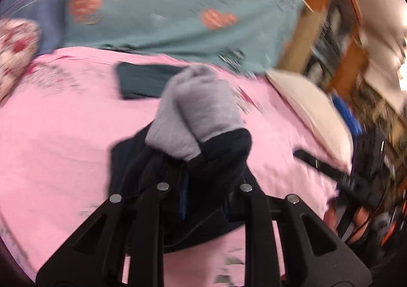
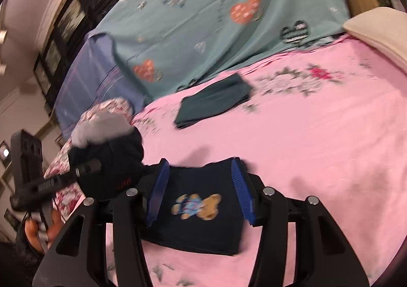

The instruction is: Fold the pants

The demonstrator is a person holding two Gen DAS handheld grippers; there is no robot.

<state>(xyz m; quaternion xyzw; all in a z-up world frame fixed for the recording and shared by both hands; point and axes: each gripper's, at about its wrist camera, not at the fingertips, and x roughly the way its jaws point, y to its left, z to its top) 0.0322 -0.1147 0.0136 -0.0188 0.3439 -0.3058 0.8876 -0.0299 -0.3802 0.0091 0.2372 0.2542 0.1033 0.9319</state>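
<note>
Dark navy pants with grey cuffs and a bear print (image 2: 195, 206) lie partly folded on the pink bed sheet (image 2: 318, 139). My left gripper (image 1: 203, 167) is shut on a bunched end of the pants (image 1: 221, 157), lifting it so the grey cuffs (image 1: 195, 111) stand up above the sheet. In the right wrist view the same lifted end (image 2: 112, 149) hangs at the left with the left gripper (image 2: 86, 167) on it. My right gripper (image 2: 201, 180) is open, its blue pads (image 2: 241, 190) on either side of the folded part with the bear print.
A folded dark green garment (image 2: 213, 99) lies further back on the sheet. A teal heart-print cover (image 2: 229, 19) hangs behind it. A cream pillow (image 2: 381, 32) is at the right, a floral pillow (image 1: 15, 50) at the left. A wooden bedpost and shelves (image 1: 330, 32) stand to the side.
</note>
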